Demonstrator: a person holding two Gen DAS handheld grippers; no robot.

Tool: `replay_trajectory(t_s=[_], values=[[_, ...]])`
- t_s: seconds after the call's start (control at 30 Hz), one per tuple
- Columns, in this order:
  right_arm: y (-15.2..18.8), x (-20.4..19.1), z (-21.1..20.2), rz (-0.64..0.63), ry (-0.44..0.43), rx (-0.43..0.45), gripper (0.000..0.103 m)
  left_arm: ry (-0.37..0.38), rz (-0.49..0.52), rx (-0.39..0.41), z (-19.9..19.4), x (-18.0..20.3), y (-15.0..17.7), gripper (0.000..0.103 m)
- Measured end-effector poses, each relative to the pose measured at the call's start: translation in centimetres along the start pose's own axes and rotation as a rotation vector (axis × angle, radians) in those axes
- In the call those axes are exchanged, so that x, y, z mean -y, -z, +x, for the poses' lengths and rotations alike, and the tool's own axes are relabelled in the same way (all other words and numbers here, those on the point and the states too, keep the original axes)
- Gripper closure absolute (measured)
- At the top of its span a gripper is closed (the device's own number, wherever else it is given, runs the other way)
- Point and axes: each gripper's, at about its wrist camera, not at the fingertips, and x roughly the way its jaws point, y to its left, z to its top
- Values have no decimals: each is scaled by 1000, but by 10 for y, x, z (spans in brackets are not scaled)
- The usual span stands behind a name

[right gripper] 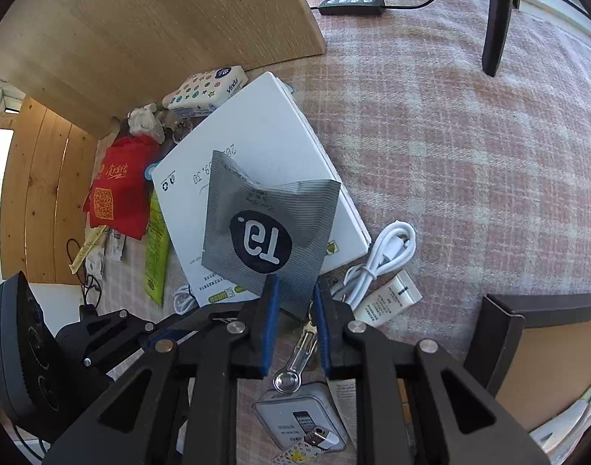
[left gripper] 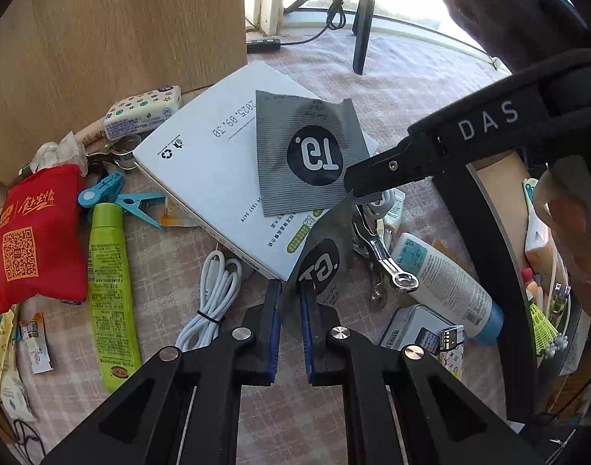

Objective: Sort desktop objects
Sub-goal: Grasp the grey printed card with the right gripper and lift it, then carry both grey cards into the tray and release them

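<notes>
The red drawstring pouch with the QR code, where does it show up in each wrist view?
Left wrist view: the red pouch lies at the far left, beside the green tube.
Right wrist view: the red pouch is left of centre, under the wooden board's corner.
Shared landmark: the white box, to the pouch's right in both.

Two grey striped sachets with black round "T9" logo, first sachet [left gripper: 309,153] lifted flat over white box [left gripper: 202,162], bottom corner pinched in right claw [left gripper: 351,190], second sachet [left gripper: 322,261] upright, edge-on, pinched in left claw [left gripper: 289,310], nearly touching the first
</notes>
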Motion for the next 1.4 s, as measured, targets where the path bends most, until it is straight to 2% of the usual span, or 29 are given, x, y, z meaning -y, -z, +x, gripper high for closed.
replay_trajectory(t_s=[0.03,0.13,0.47,0.63,0.67,1.0,1.4], values=[[0,0,-2,5,3,9,99,3,-4,-1,0,0,0,100],[1,-5,-7,-19,10,26,101,16,-4,10,-5,3,2,102],[13,-10,-42,-69,62,101,102,23,4,62,-36,17,3,103],[29,0,-69,-80,94,144,102,51,21,98,-60,23,-4,103],[33,3,-75,-77,100,153,102,57,29,106,-53,17,-17,103],[76,61,-135,17,171,224,102,139,127,147,-77,89,-18,103],[139,161,-196,206,305,286,102,225,280,91,-60,207,-25,103]])
